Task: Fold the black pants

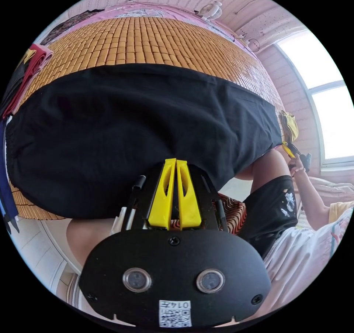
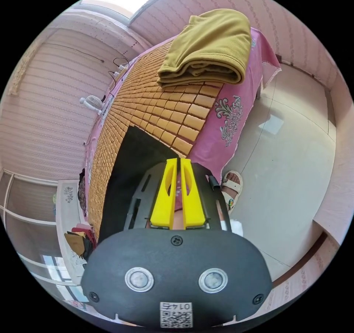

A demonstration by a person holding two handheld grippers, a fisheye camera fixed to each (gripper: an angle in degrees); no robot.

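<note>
bamboo mat lay beyond both jaw pairs, each nearly closed, seemingly pinching the near hem of the soft, limp black pants, best gripped at corners.

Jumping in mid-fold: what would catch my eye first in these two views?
The black pants dominate the left gripper view, spread wide across the golden bamboo mat, with the left gripper closed at their near edge. In the right gripper view, a folded mustard-yellow garment sits on the mat's far end, above the pink bedsheet that hangs toward the floor. The right gripper is closed at the pants' corner.
</note>
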